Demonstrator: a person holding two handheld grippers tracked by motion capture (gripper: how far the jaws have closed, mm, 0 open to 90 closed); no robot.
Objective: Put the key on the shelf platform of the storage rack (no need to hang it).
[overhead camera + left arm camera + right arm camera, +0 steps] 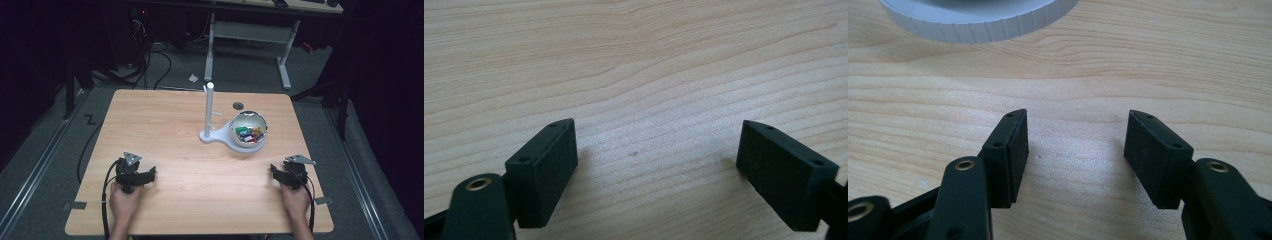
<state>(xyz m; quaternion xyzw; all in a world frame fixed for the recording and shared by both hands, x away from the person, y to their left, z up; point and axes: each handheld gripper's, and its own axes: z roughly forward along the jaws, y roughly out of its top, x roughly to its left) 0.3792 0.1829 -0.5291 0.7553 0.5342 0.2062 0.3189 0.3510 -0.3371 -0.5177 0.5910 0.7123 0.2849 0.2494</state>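
On a light wooden table (165, 125) stands a white stand with an upright post (209, 107) and a flat base (210, 136). A shiny bowl (233, 127) sits on that base, holding several small coloured pieces (248, 133). My left gripper (150, 174) rests at the front left, held by a hand; its jaws (658, 125) stand wide apart over bare wood, open and empty. My right gripper (275, 171) rests at the front right, also open (1076, 115) with nothing between its fingers. The base's ribbed white edge (978, 22) lies ahead of it.
A small dark round hole (238, 105) is set in the tabletop behind the bowl. Beyond the table stands a desk with white legs (284, 65), and cables (155, 60) trail on the grey floor. A cable hangs off each gripper toward the front edge.
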